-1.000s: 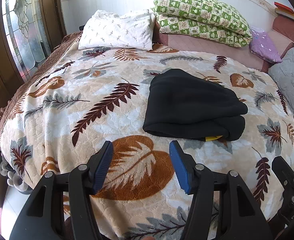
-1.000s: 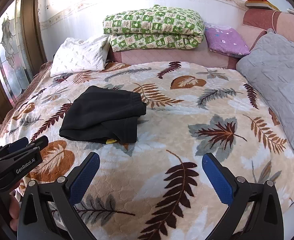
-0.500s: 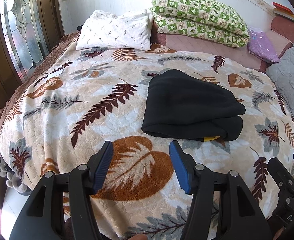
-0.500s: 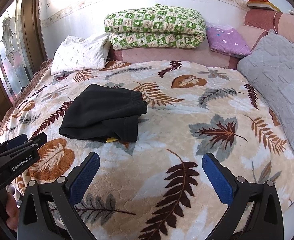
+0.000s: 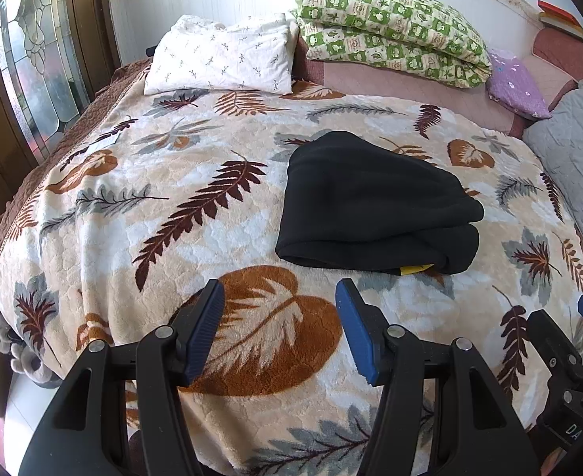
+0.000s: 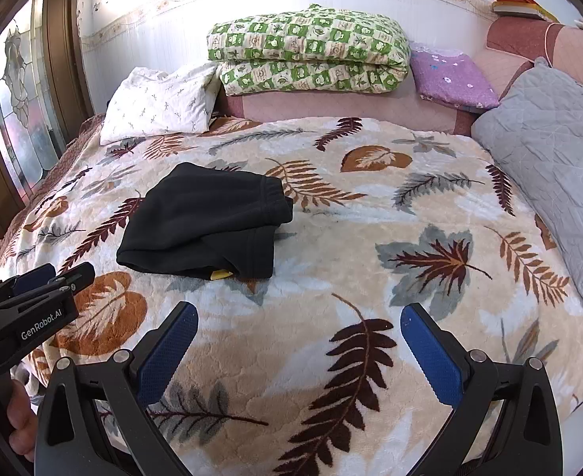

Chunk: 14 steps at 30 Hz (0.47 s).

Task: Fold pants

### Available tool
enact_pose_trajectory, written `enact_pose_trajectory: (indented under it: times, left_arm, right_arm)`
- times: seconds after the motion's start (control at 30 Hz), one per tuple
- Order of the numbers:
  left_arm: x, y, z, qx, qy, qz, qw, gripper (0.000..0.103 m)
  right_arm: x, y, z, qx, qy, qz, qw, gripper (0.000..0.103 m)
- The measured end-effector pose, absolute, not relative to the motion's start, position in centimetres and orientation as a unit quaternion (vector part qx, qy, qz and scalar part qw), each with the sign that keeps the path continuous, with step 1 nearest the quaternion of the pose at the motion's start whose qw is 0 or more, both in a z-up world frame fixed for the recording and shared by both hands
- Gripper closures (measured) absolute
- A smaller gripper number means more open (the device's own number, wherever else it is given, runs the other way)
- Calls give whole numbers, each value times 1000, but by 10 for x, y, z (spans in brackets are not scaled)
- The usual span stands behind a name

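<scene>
The folded black pants (image 5: 374, 206) lie on the leaf-patterned blanket (image 5: 172, 182), at one o'clock from the left claw (image 5: 279, 325). Both that and the right claw (image 6: 299, 341) hang above the blanket, jaws apart, gripping nothing.

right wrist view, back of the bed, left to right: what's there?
White pillow → green quilt → purple pillow → grey cushion.
</scene>
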<state>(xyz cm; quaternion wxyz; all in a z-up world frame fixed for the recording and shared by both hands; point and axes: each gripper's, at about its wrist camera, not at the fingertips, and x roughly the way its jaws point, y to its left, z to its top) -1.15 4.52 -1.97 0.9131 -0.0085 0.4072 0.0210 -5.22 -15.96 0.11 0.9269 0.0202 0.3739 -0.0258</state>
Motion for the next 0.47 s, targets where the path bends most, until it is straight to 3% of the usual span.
enact_pose_trajectory:
  times: [0.47]
  left_arm:
    - [-10,46,-18,-11,407,16,913,41]
  right_arm:
    - [-51,-160,-3,16,376,-24,926,0]
